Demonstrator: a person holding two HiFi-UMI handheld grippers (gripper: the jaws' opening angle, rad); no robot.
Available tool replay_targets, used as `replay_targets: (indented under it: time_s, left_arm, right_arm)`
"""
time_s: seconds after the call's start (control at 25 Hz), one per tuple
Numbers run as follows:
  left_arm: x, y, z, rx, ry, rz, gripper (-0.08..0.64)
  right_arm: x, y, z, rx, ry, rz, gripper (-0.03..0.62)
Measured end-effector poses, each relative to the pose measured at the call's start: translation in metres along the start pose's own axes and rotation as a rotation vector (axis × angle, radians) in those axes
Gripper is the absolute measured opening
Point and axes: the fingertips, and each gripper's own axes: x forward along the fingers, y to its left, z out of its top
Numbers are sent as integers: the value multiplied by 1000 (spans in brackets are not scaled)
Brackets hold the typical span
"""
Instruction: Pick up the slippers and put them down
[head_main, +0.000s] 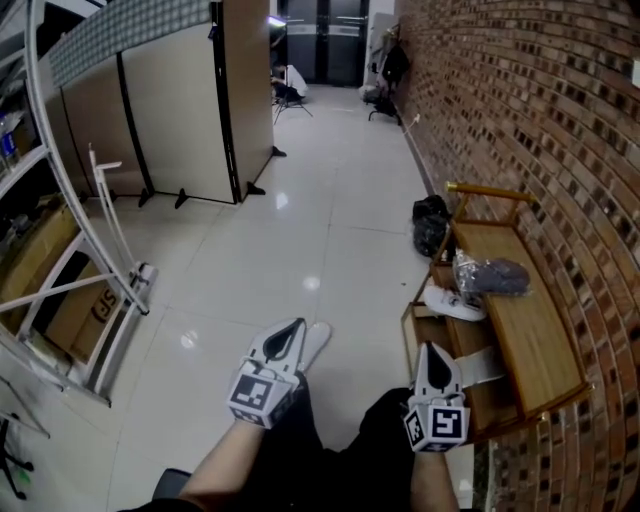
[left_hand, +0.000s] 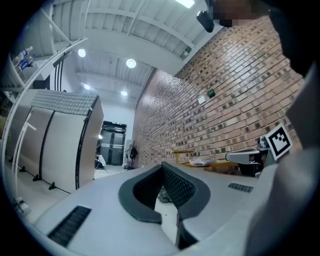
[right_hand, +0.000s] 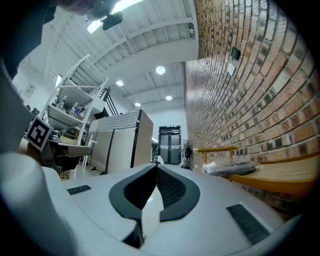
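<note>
A pair of grey slippers in a clear plastic bag (head_main: 490, 275) lies on top of a wooden bench (head_main: 535, 345) against the brick wall at the right. The right gripper view shows the bag (right_hand: 232, 169) ahead to the right; in the left gripper view it is a small pale shape (left_hand: 200, 162) on the bench. A white shoe (head_main: 452, 302) sits on the bench's lower shelf. My left gripper (head_main: 295, 330) is over the floor, shut and empty (left_hand: 162, 165). My right gripper (head_main: 431, 350) hovers near the bench's front corner, shut with nothing in it (right_hand: 156, 166).
A black bag (head_main: 430, 222) lies on the floor beyond the bench. Beige partition screens (head_main: 190, 110) stand at the left of the corridor. A white metal rack (head_main: 70, 250) with cardboard boxes (head_main: 80, 310) fills the near left. Glossy tiled floor (head_main: 330, 210) runs to the dark doors.
</note>
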Motion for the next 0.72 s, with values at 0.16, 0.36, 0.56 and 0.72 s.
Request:
replay_targets:
  time_s: [0.16,0.36,0.56,0.72]
  left_arm:
    - [15,-19,1,-12,2,-40,3]
    - [31,-42,-5,-18,1,-93,3]
    - [47,-69,-6,-16,2,-152,3]
    - [62,-76,-9,-14,21,-171,3]
  right_arm:
    - [-13,-22,-1,-6,14,-57,9]
    - [-32,-48,-2,-10,29,-123,9]
    - [-44,-70,-3,-10,32,-159,11]
    - [-43,-87,-4,7,37,-193,11]
